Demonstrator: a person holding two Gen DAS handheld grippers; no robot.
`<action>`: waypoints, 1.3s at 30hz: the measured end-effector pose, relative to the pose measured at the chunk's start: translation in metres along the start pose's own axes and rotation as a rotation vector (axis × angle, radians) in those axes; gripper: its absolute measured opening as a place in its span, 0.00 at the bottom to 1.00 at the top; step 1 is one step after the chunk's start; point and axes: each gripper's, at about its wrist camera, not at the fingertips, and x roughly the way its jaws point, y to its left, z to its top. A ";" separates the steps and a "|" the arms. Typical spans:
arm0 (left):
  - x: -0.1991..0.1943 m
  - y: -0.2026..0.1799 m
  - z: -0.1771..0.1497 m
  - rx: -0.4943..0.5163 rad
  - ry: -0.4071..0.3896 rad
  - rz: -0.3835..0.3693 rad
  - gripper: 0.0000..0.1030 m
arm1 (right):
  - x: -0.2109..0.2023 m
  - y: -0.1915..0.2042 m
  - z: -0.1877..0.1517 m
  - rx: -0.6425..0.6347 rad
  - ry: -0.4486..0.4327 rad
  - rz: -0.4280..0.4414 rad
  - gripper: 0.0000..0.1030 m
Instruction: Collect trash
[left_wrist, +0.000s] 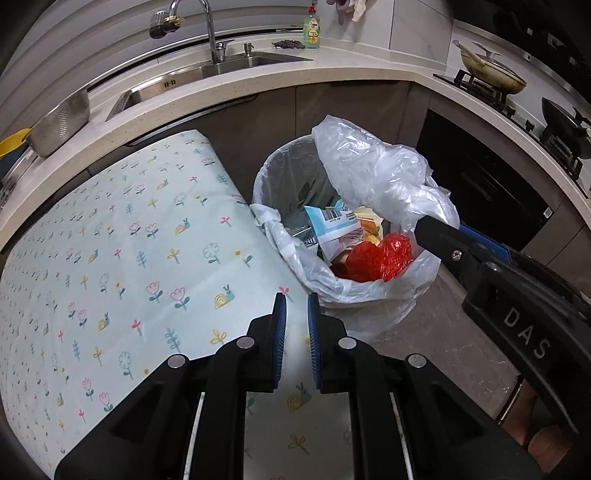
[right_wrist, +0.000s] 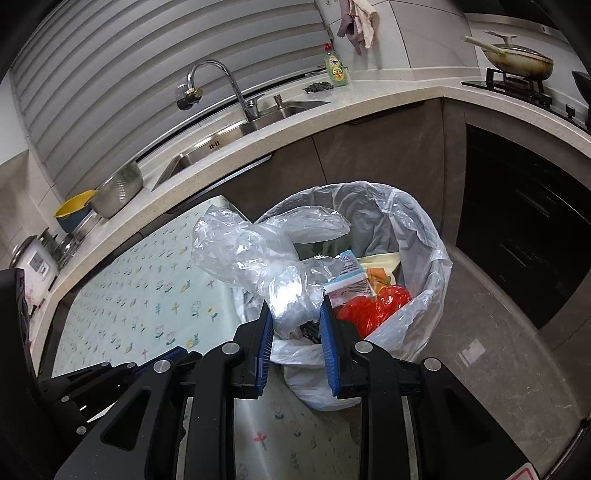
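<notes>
Now my right gripper pinches the clear plastic bag over the bin for dropping; my left gripper idles narrow, empty.

A pale speckled countertop curves around the room. Set into it is a steel sink with a chrome tap. Behind the sink hangs a ribbed grey blind. Below the countertop are brown cabinet doors. Right of the sink stands a gas hob. The floor is grey stone tile.
</notes>
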 end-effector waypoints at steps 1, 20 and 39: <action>0.003 -0.003 0.005 0.004 -0.002 0.000 0.11 | 0.004 -0.004 0.004 0.003 0.001 -0.008 0.23; 0.023 -0.019 0.055 0.027 -0.112 0.053 0.86 | 0.022 -0.028 0.041 0.041 -0.066 -0.053 0.59; -0.042 0.015 0.023 -0.038 -0.159 0.123 0.90 | -0.056 0.006 0.027 -0.063 -0.111 -0.081 0.81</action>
